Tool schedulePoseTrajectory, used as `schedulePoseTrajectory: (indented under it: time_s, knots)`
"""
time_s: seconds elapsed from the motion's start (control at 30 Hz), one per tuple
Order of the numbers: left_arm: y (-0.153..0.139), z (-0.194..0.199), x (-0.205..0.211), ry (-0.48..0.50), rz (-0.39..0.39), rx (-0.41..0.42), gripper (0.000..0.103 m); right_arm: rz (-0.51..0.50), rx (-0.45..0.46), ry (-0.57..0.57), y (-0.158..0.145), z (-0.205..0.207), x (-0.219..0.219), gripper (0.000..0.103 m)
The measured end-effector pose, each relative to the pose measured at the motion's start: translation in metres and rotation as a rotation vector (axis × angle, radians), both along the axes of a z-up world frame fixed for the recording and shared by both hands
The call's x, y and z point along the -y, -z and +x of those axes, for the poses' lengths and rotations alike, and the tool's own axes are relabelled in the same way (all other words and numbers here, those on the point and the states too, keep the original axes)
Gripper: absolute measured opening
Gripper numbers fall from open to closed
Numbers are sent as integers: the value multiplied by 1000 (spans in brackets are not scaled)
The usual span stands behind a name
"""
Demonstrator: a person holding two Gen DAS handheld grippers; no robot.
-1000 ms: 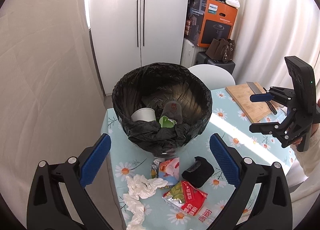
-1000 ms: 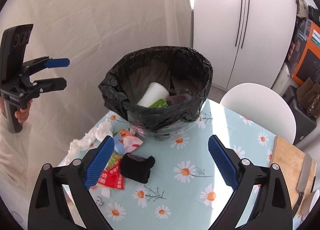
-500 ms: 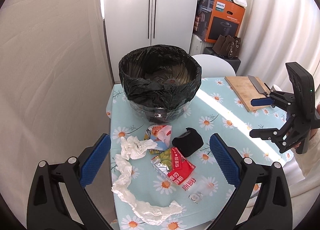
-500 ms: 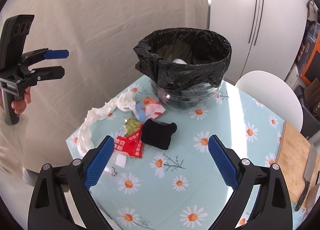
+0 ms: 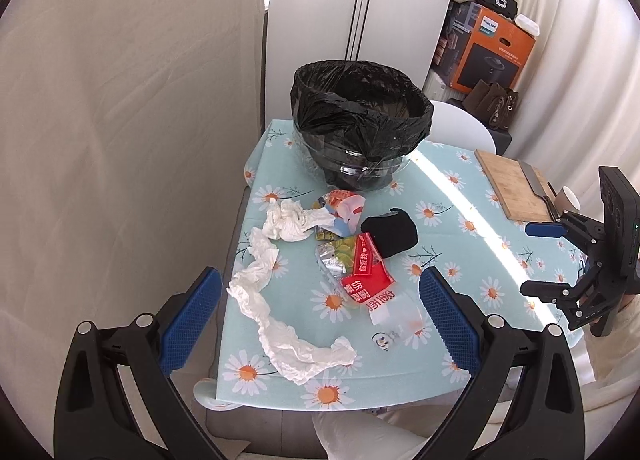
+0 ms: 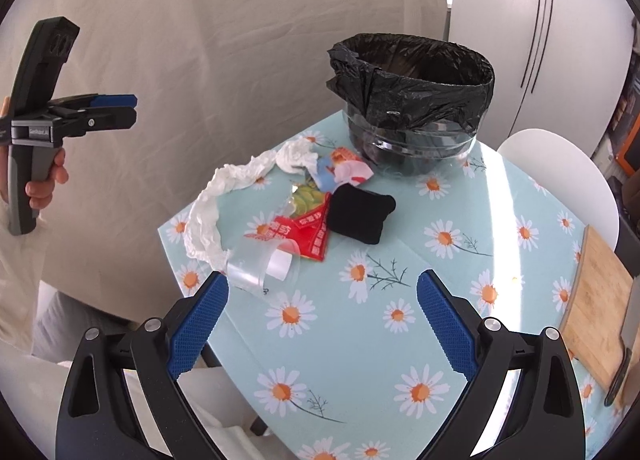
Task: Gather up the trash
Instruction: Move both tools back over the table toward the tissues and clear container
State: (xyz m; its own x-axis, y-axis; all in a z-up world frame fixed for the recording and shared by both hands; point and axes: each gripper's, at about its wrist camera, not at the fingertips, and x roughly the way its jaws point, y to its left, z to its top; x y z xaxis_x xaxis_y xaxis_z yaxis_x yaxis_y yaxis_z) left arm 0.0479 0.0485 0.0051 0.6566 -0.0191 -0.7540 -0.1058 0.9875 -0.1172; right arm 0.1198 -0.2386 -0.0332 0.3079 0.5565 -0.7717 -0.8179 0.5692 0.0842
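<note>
Your left hand-held gripper (image 5: pixel 320 312) hangs above the near edge of the table (image 5: pixel 460 219) with its jaws spread wide and nothing between them. Taking the black-lined trash bin (image 5: pixel 360 119) as the landmark, the litter lies in a heap just in front of it. Leftmost is the long twisted white tissue (image 5: pixel 280 300), trailing from near the bin toward the table edge. Next comes the pink and blue wrapper (image 5: pixel 346 211), close to the bin's base, then the red snack packet (image 5: pixel 366 276) with the clear plastic cup (image 5: pixel 396 310) on its side at its near end. To the right of these sits the black pouch (image 5: pixel 390 234), in front of the bin. Your right hand-held gripper (image 6: pixel 322 308) is likewise wide open and holds nothing, farther from the bin than the litter.
</note>
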Motion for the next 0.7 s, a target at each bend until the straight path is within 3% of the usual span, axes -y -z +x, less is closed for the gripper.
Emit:
schedulePoseTrajectory:
  time_s: [0.2, 0.7]
  knots:
    - [26, -13, -11, -44, -1, -75, 97, -8, -1, -17, 13, -18, -2, 91]
    - [87, 28, -38, 128, 67, -155, 97, -2, -37, 106, 26, -33, -48, 91]
